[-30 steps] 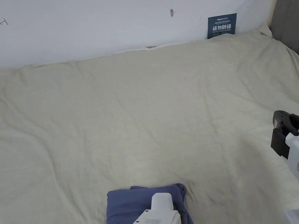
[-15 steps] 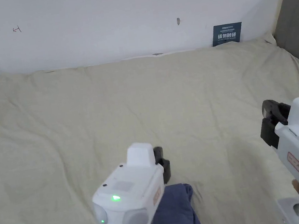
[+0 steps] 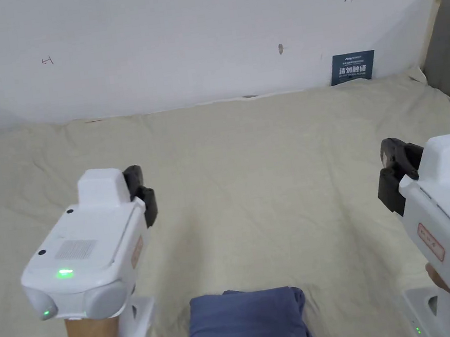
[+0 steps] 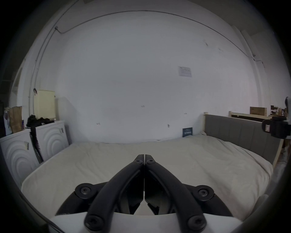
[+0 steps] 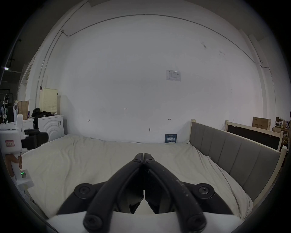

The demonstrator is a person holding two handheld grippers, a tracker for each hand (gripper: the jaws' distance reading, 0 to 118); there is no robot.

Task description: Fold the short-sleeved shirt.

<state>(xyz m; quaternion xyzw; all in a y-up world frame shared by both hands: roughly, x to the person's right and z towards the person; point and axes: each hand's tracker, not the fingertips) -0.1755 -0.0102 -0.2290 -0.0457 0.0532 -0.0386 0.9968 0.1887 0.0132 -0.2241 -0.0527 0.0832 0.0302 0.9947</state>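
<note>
A plain dark-blue folded cotton shirt (image 3: pixel 247 325) is seen on a cream wrinkled bedsheet (image 3: pixel 271 170); white plastic gripper bodies are tipped with black jaws.

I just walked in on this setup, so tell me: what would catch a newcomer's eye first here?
Two white handheld tools held up over a wide cream bed: the left tongs and the right tongs, both shut and empty. Between them, at the near edge of the bed, lies a blue shirt folded into a compact block. A small dark sign leans against the white wall.
</note>
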